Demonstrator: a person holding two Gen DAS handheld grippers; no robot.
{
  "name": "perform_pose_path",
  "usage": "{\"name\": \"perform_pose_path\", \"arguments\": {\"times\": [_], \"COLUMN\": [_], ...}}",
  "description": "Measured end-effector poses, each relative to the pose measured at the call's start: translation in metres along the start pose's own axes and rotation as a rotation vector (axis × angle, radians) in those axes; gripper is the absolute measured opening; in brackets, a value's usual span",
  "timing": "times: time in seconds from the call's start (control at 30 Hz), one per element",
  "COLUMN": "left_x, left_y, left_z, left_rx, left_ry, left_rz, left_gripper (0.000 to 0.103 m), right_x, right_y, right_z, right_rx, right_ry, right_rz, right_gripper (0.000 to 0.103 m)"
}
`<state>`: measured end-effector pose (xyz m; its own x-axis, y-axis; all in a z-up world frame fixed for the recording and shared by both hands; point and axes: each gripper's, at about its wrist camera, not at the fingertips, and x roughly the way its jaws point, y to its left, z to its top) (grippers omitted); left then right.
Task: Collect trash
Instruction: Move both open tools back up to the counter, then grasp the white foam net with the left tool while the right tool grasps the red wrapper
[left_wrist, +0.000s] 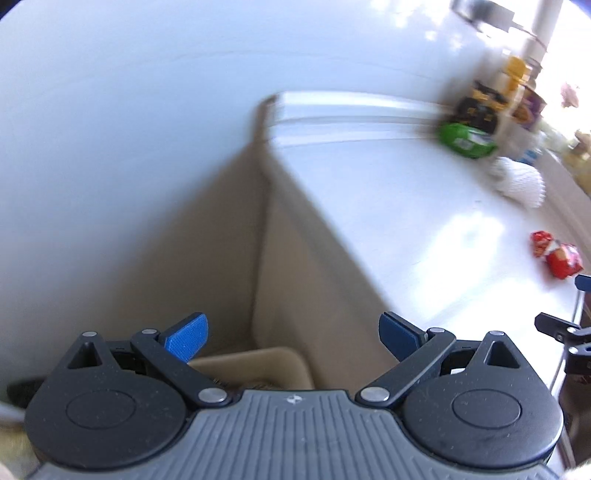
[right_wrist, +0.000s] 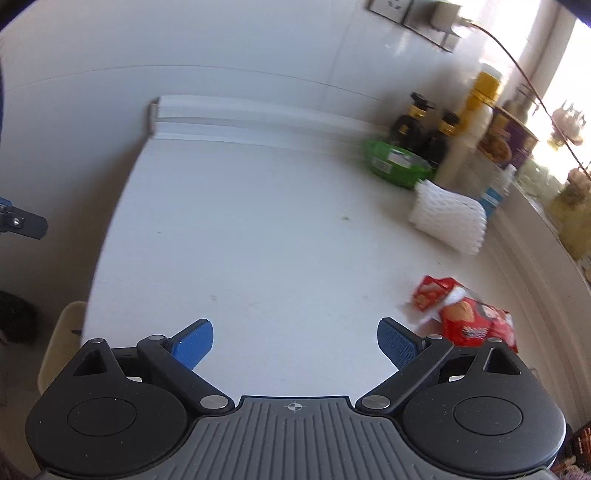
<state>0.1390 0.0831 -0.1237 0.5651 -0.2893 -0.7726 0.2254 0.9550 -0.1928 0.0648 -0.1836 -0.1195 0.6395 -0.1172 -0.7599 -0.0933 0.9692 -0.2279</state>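
Lower right of my right view, a red snack wrapper (right_wrist: 466, 317) lies beside my empty, wide-apart right gripper (right_wrist: 294, 341); my left gripper (left_wrist: 293, 338) gapes empty too.

Crumpled red snack wrapper (right_wrist: 465, 314) lies flat on the white counter (right_wrist: 258, 229) — torn open.
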Motion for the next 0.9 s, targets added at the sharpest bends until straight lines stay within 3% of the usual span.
{"name": "perform_pose_path", "arguments": {"times": [0.4, 0.57, 0.73, 0.9], "left_x": [0.050, 0.071, 0.100, 0.134], "left_y": [-0.122, -0.168, -0.215, -0.252], "left_z": [0.054, 0.080, 0.109, 0.133], "left_rx": [0.238, 0.318, 0.427, 0.493], "left_ry": [-0.022, -0.055, -0.119, -0.133], "left_rz": [-0.154, -0.233, -0.326, -0.387], "left_gripper": [0.099, 0.098, 0.093, 0.089], "right_x": [0.019, 0.039, 0.065, 0.080], "right_y": [-0.094, -0.113, -0.122, -0.128], "right_z": [0.010, 0.018, 0.024, 0.025], "right_rx": [0.101, 0.094, 0.101, 0.124], "right_ry": [-0.094, -0.076, -0.019, 0.012], "right_rz": [-0.095, -0.065, -0.061, -0.040], "right_gripper": [0.094, 0.067, 0.058, 0.051]}}
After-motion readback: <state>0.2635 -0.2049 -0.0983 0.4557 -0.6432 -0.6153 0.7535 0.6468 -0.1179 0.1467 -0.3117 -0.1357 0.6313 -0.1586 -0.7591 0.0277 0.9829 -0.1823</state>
